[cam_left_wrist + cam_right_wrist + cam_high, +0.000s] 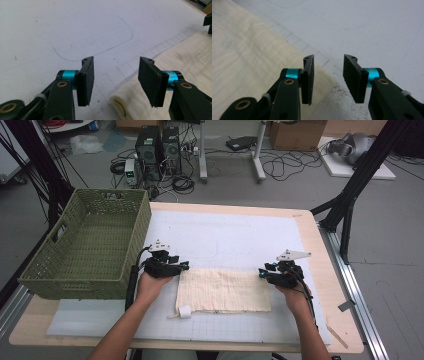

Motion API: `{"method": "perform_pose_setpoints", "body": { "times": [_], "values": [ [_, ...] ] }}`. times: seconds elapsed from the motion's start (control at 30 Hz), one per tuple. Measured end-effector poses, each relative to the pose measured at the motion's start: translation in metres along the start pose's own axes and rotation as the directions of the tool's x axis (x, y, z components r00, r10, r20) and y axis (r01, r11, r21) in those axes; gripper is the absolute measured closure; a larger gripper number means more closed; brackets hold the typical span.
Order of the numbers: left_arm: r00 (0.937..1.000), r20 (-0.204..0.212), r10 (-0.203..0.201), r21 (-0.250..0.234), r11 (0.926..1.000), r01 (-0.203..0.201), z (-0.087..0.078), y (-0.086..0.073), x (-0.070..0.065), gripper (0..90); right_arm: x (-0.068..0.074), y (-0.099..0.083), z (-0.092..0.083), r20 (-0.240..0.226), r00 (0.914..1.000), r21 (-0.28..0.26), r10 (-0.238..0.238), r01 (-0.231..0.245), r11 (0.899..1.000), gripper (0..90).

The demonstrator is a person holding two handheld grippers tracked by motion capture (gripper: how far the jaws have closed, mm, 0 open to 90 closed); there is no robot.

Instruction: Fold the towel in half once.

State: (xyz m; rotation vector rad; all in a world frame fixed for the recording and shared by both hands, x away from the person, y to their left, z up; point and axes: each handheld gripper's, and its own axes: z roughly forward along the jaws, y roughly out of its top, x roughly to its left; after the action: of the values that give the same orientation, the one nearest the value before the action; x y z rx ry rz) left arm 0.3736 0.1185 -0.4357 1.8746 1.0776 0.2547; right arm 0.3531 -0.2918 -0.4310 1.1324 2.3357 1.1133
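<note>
A cream cloth [222,290] lies folded flat on the white gridded mat [225,235], with a small white tab [185,311] at its near left corner. My left gripper [182,266] hovers at the cloth's far left corner. In the left gripper view it [116,61] stands open, and the cloth's rolled edge [125,102] lies below the gap, untouched. My right gripper [262,272] sits at the far right corner. In its own view it [329,58] is open too, the cloth [249,55] ending under its left jaw. Nothing is pinched by either.
A green woven basket [75,280] stands on the table's left side, close to my left hand. The mat's far half is bare, with a faint pencilled outline [100,50]. Black frame legs [350,195] rise beyond the table's right rear corner.
</note>
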Motion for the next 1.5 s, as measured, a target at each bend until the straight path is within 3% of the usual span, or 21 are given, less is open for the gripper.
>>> {"method": "perform_pose_setpoints", "body": {
  "times": [0.13, 0.23, 0.3, 0.33, 0.4, 0.47, 0.53, 0.6, 0.67, 0.73, 0.87, 0.97, 1.1, 1.2, 1.27, 1.37, 1.43, 1.5],
  "values": [
    [0.9997, 0.017, 0.016, 0.066, 0.9977, -0.018, 0.01, -0.004, 0.002, 48.6, -0.001, -0.003, 0.014, -0.032, 0.9995, 0.054, 0.006, -0.004, 0.999, 56.5],
    [0.9974, 0.015, 0.07, 0.104, 0.992, -0.071, 0.009, -0.006, 0.001, 51.5, 0.0, -0.005, 0.013, -0.046, 0.9989, 0.074, -0.014, 0.018, 0.997, 58.7],
    [0.9963, 0.023, 0.083, 0.12, 0.9891, -0.085, 0.008, -0.006, 0.0, 58.8, -0.001, -0.006, 0.012, -0.051, 0.9985, 0.081, -0.017, 0.021, 0.996, 62.0],
    [0.9936, 0.022, 0.111, 0.124, 0.9859, -0.112, 0.007, -0.008, -0.002, 66.5, -0.001, -0.006, 0.011, -0.052, 0.9985, 0.083, -0.014, 0.018, 0.996, 66.2],
    [0.9904, 0.04, 0.132, 0.122, 0.9832, -0.136, 0.006, -0.01, -0.004, 84.0, -0.001, -0.007, 0.01, -0.085, 0.9964, 0.084, -0.008, 0.015, 0.996, 83.5],
    [0.99, 0.029, 0.138, 0.104, 0.9846, -0.14, 0.003, -0.01, -0.005, 85.8, 0.004, -0.007, 0.009, -0.073, 0.9964, 0.084, -0.043, 0.049, 0.995, 84.9],
    [0.9899, 0.0, 0.142, 0.054, 0.9885, -0.141, -0.001, -0.008, -0.002, 86.2, 0.009, -0.005, 0.007, -0.037, 0.9955, 0.072, -0.087, 0.089, 0.993, 85.1],
    [0.9911, -0.019, 0.132, -0.002, 0.9913, -0.132, -0.006, -0.006, 0.0, 86.2, 0.011, -0.005, 0.004, -0.011, 0.9962, 0.031, -0.086, 0.086, 0.996, 85.2],
    [0.9897, -0.034, 0.139, -0.04, 0.9893, -0.14, -0.007, -0.004, 0.001, 86.2, 0.012, -0.003, 0.003, 0.023, 0.9961, -0.02, -0.085, 0.085, 0.996, 85.2],
    [0.9873, -0.054, 0.15, -0.068, 0.9859, -0.153, -0.008, -0.003, 0.003, 86.2, 0.014, -0.001, 0.004, 0.056, 0.9937, -0.036, -0.097, 0.099, 0.994, 85.3],
    [0.9838, -0.082, 0.159, -0.055, 0.9849, -0.164, 0.0, 0.0, 0.004, 86.1, 0.016, 0.002, 0.014, 0.11, 0.9864, -0.008, -0.122, 0.123, 0.992, 85.3],
    [0.9808, -0.11, 0.161, -0.053, 0.9845, -0.167, 0.006, -0.001, 0.005, 86.1, 0.015, 0.004, 0.019, 0.154, 0.9822, -0.016, -0.108, 0.112, 0.994, 85.2],
    [0.9826, -0.124, 0.138, -0.043, 0.9886, -0.144, 0.013, -0.003, 0.008, 86.0, 0.015, 0.007, 0.026, 0.187, 0.9765, 0.01, -0.107, 0.107, 0.994, 85.1],
    [0.9799, -0.142, 0.14, -0.027, 0.989, -0.145, 0.016, -0.004, 0.006, 84.4, 0.014, 0.007, 0.032, 0.198, 0.9751, 0.03, -0.1, 0.096, 0.995, 84.2],
    [0.9796, -0.149, 0.135, -0.035, 0.9893, -0.142, 0.014, -0.003, 0.007, 75.1, 0.013, 0.006, 0.032, 0.21, 0.9738, 0.024, -0.087, 0.084, 0.996, 77.7],
    [0.9876, -0.134, 0.083, -0.076, 0.9927, -0.093, 0.005, -0.001, 0.011, 58.1, 0.011, 0.006, 0.022, 0.204, 0.9775, -0.014, -0.054, 0.058, 0.998, 69.8],
    [0.9903, -0.119, 0.071, -0.1, 0.9915, -0.083, -0.002, 0.0, 0.011, 54.1, 0.011, 0.007, 0.013, 0.18, 0.9827, -0.048, -0.046, 0.055, 0.997, 68.1],
    [0.9956, -0.073, 0.058, -0.113, 0.9913, -0.066, -0.005, 0.0, 0.008, 51.2, 0.012, 0.006, 0.003, 0.155, 0.9866, -0.071, -0.052, 0.064, 0.995, 67.0]
  ]
}}
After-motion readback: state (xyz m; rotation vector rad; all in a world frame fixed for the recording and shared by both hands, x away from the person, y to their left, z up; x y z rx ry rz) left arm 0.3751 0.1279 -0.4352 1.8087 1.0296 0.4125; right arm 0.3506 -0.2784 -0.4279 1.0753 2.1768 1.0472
